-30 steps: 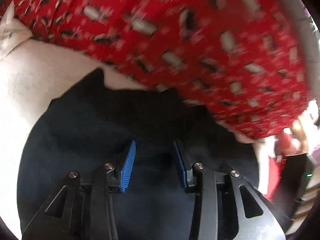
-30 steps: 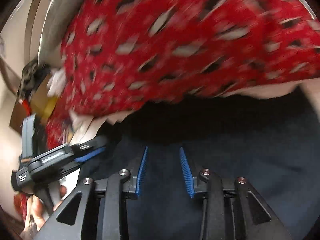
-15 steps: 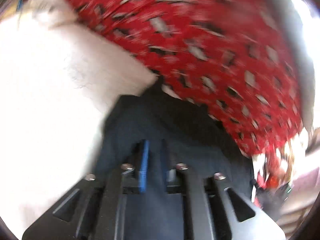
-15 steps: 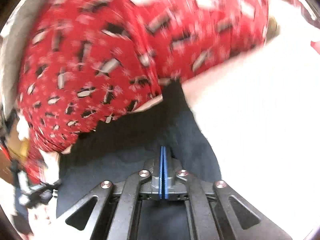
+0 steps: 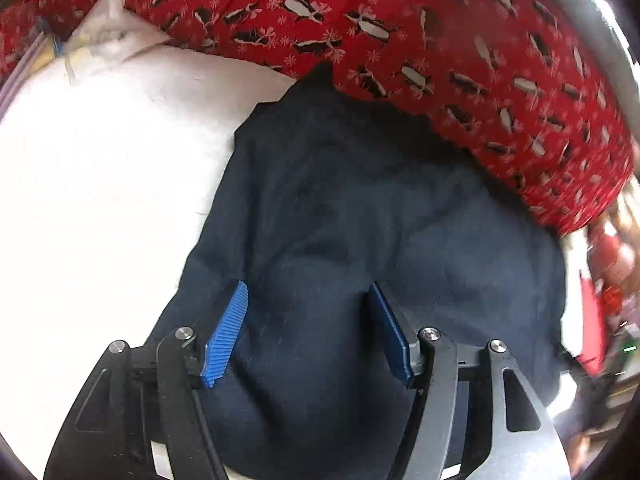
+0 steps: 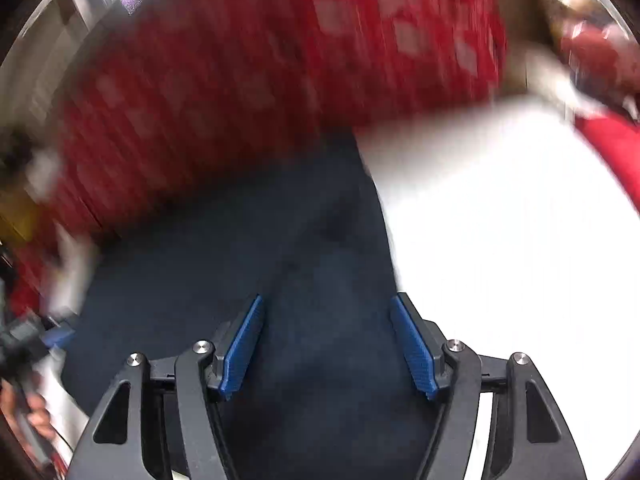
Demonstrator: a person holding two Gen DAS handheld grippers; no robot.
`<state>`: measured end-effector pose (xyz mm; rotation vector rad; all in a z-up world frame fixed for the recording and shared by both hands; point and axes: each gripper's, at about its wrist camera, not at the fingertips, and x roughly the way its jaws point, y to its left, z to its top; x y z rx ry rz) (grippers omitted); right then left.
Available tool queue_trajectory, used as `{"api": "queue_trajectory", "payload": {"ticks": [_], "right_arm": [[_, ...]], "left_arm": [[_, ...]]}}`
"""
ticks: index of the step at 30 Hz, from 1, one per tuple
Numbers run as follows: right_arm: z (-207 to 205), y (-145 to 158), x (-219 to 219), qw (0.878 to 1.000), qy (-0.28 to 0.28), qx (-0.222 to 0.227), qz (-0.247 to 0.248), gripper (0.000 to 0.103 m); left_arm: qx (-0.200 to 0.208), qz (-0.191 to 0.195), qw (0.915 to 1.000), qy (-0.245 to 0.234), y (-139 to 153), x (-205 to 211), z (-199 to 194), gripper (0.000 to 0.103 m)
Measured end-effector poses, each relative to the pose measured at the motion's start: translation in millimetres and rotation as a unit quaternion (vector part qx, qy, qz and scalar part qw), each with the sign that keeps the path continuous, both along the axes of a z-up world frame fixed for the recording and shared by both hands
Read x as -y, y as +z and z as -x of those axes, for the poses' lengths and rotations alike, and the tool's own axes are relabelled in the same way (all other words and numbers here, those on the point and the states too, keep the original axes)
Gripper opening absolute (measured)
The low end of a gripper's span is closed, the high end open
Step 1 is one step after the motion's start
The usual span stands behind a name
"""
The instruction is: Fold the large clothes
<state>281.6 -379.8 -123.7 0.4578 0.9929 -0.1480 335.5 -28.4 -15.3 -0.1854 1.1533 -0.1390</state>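
A dark navy garment point(image 5: 360, 220) lies on a white surface point(image 5: 100, 200). It also shows in the right wrist view point(image 6: 280, 248). My left gripper point(image 5: 308, 292) is open just above the navy cloth, with nothing between its blue pads point(image 5: 226, 336). My right gripper point(image 6: 328, 304) is open over the same cloth near its right edge, empty. The right wrist view is blurred by motion.
A red penguin-print fabric point(image 5: 400, 40) covers the far side, overlapping the navy garment's far edge, and shows blurred in the right wrist view point(image 6: 260, 80). A clear plastic bag point(image 5: 108, 36) lies at far left. The other gripper and hand point(image 6: 24, 360) appear at left.
Both grippers were shut on the navy cloth half a second ago and have now opened, releasing it. The cloth lies flatter and wider on the white surface.
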Motion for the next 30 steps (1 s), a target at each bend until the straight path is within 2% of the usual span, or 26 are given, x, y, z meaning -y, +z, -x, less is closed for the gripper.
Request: {"api": "queue_trajectory", "payload": {"ticks": [4, 5, 7, 9, 11, 12, 14, 16, 18, 20, 22, 25, 26, 28, 29, 30], "right_arm": [[17.2, 33.0, 2.4, 0.998, -0.023, 0.058, -0.025, 0.067], [23.1, 43.9, 0.8, 0.996, -0.015, 0.084, -0.025, 0.067], [25.3, 50.5, -6.2, 0.995, -0.007, 0.099, -0.009, 0.069], [20.2, 40.4, -13.4, 0.997, 0.018, 0.072, 0.002, 0.069], [13.5, 22.8, -17.9, 0.999, 0.032, 0.019, 0.034, 0.069], [13.1, 22.4, -18.2, 0.999, 0.031, 0.014, 0.042, 0.069], [13.2, 35.1, -20.7, 0.999, 0.018, 0.028, 0.042, 0.069], [16.1, 56.6, -23.9, 0.997, 0.02, 0.078, 0.014, 0.068], [14.9, 72.5, -33.9, 0.993, 0.035, 0.109, 0.017, 0.068], [9.9, 77.4, -46.3, 0.99, 0.059, 0.124, 0.029, 0.068], [-4.7, 66.9, -61.4, 0.99, 0.079, 0.106, 0.042, 0.068], [-39.6, 17.2, -74.3, 0.992, 0.115, 0.008, 0.052, 0.068], [-37.7, 16.1, -78.2, 0.989, 0.126, 0.02, 0.079, 0.068], [-41.1, 28.4, -87.5, 0.985, 0.137, 0.013, 0.104, 0.068], [-40.9, 36.7, -88.5, 0.986, 0.136, 0.015, 0.096, 0.067], [-39.7, 47.1, -86.0, 0.988, 0.131, 0.035, 0.075, 0.067]], "left_arm": [[0.001, -0.019, 0.9998, -0.003, 5.9, 8.7, 4.8, 0.062], [0.001, -0.021, 0.9998, -0.002, 5.5, 8.8, 4.9, 0.062], [0.001, -0.021, 0.9998, 0.001, 6.2, 8.7, 7.8, 0.062], [-0.002, -0.022, 0.9998, 0.004, 6.3, 8.0, 10.1, 0.063], [-0.004, -0.026, 0.9996, 0.001, 5.3, 9.3, 9.7, 0.063], [-0.004, -0.028, 0.9996, 0.001, 5.1, 10.7, 9.0, 0.063], [-0.005, -0.03, 0.9995, 0.001, 4.3, 11.6, 7.1, 0.063], [-0.004, -0.031, 0.9995, 0.003, 3.9, 12.3, 6.3, 0.063], [-0.005, -0.031, 0.9995, 0.004, 4.0, 12.4, 6.6, 0.064], [-0.007, -0.029, 0.9995, 0.004, 3.8, 12.2, 6.1, 0.064], [-0.01, -0.025, 0.9996, 0.006, 3.3, 11.2, 4.9, 0.065], [-0.024, 0.006, 0.9997, 0.006, 8.4, 3.4, -0.5, 0.065], [-0.028, 0.031, 0.9991, 0.007, 12.4, -3.3, -3.8, 0.065], [-0.023, 0.105, 0.9939, 0.025, 25.9, -27.9, -13.9, 0.065], [-0.021, 0.12, 0.9919, 0.035, 29.4, -36.0, -17.1, 0.065], [-0.019, 0.138, 0.9891, 0.048, 33.9, -47.1, -22.1, 0.065]]}}
